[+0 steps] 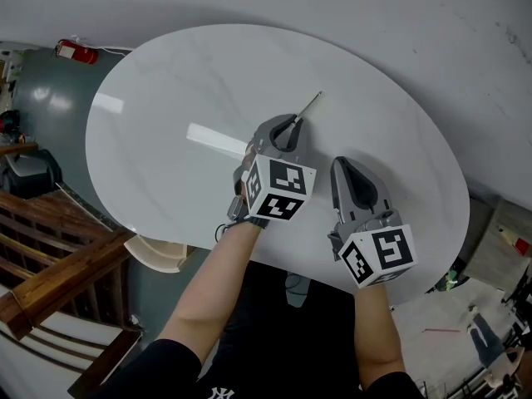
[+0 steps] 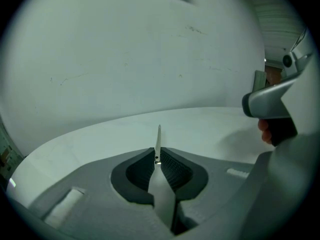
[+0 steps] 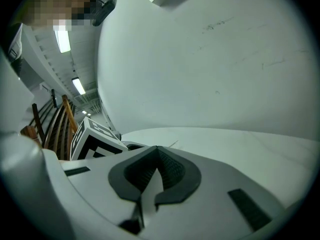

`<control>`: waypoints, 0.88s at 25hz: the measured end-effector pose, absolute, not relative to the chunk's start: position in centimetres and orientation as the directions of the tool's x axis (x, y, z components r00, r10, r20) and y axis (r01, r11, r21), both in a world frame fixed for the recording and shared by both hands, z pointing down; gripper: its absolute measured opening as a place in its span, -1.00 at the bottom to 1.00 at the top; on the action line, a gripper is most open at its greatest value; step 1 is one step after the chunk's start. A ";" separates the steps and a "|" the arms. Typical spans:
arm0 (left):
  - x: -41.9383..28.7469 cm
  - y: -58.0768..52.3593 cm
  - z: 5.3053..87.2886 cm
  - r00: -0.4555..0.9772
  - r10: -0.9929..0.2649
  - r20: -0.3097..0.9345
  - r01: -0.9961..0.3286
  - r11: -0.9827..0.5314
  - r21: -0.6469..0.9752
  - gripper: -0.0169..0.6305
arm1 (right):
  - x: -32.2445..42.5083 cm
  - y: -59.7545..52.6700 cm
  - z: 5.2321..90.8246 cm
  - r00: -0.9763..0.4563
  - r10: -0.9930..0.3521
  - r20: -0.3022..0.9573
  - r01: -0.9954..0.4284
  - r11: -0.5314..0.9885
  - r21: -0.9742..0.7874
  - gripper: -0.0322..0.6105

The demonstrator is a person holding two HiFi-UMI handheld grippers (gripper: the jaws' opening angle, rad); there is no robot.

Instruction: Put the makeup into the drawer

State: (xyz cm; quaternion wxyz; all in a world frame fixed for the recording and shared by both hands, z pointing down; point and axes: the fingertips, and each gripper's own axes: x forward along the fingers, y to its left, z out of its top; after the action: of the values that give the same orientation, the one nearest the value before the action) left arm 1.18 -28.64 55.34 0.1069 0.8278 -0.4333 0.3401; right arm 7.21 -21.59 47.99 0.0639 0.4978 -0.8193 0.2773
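White marble table [image 1: 166,98], seen from above: the left gripper [image 1: 292,123] pinches a thin silvery makeup stick [image 1: 309,105] that points out over it, with the right gripper [image 1: 342,165] just beside. In the left gripper view the jaws are pressed on the stick. In the right gripper view the jaws are pressed together with nothing between them.

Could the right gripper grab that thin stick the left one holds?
Probably yes: the right gripper hangs beside the left gripper with nothing between them, and the thin stick pokes out free beyond it. The right jaws are shut, so they'd need opening.
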 end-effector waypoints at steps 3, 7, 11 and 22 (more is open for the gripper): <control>0.7 -27.9 53.6 0.393 -0.657 0.643 -0.807 -0.582 -0.101 -0.81 | 6.9 -21.3 46.4 -0.506 -0.776 0.377 -0.848 0.367 -0.382 -0.85; -0.1 -26.3 50.6 0.382 -0.682 0.624 -0.833 -0.546 -0.087 -0.81 | 6.3 -20.5 43.9 -0.529 -0.767 0.364 -0.837 0.402 -0.370 -0.85; -0.9 -24.4 47.3 0.361 -0.715 0.599 -0.858 -0.506 -0.087 -0.81 | 5.5 -19.5 41.1 -0.560 -0.753 0.345 -0.821 0.450 -0.351 -0.85; -3.2 -18.9 39.6 0.265 -0.809 0.525 -0.920 -0.375 -0.114 -0.81 | 4.2 -15.5 34.6 -0.644 -0.709 0.288 -0.764 0.575 -0.293 -0.85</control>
State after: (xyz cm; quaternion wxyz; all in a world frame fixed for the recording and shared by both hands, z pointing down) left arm -3.15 -18.86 39.62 0.1075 0.7880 -0.5485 0.2580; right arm 4.23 -15.54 34.57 0.0697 0.4163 -0.8846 0.1983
